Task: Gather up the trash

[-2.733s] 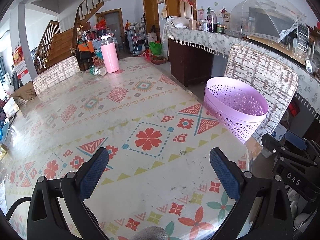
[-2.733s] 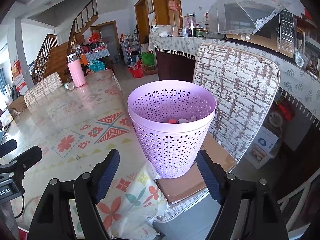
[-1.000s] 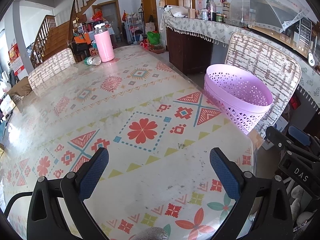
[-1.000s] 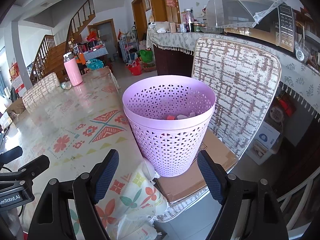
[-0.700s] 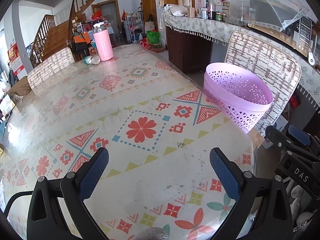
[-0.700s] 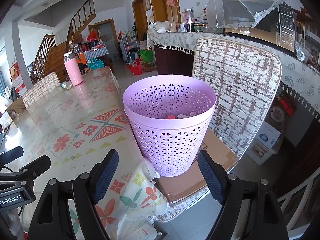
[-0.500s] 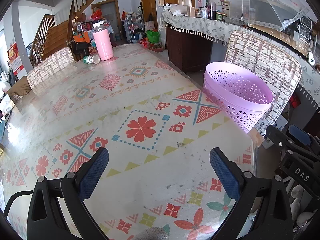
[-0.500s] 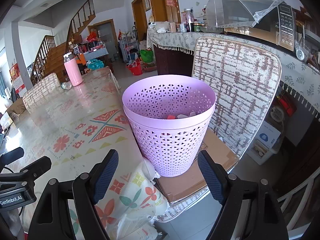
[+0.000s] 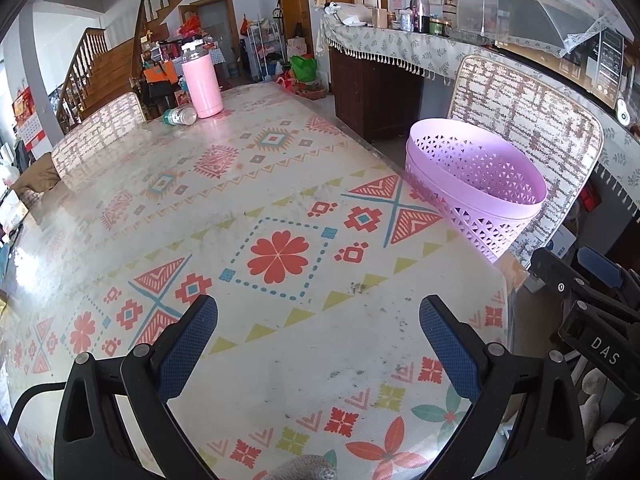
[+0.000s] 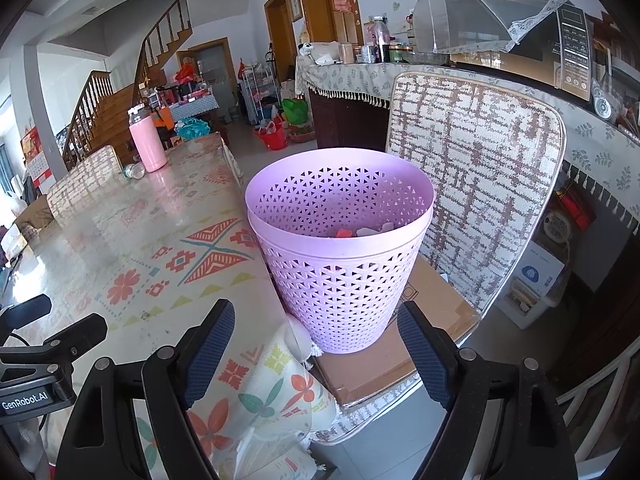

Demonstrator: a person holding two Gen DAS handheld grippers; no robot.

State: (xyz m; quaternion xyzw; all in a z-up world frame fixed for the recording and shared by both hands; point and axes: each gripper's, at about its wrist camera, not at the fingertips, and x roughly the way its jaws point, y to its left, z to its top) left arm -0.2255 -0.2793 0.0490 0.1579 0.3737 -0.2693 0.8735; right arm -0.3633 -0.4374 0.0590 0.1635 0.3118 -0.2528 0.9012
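Note:
A lilac perforated waste basket (image 10: 340, 256) stands on a flat cardboard box (image 10: 404, 344) laid on a chair seat beside the table's corner; a red scrap (image 10: 343, 233) and a white scrap lie inside it. My right gripper (image 10: 316, 344) hangs open just short of the basket, with nothing between its fingers. The left gripper (image 9: 318, 336) is open over the near end of the patterned tablecloth (image 9: 280, 320), with the basket (image 9: 476, 184) to its right. A small plastic bottle (image 9: 180, 115) lies on its side at the far end of the table.
A tall pink flask (image 9: 202, 85) stands by the lying bottle. A chair with a woven back (image 10: 480, 168) rises behind the basket. A sideboard (image 9: 400, 52) with jars and a mesh food cover lines the right wall. Another chair (image 9: 100, 132) stands at the table's far left.

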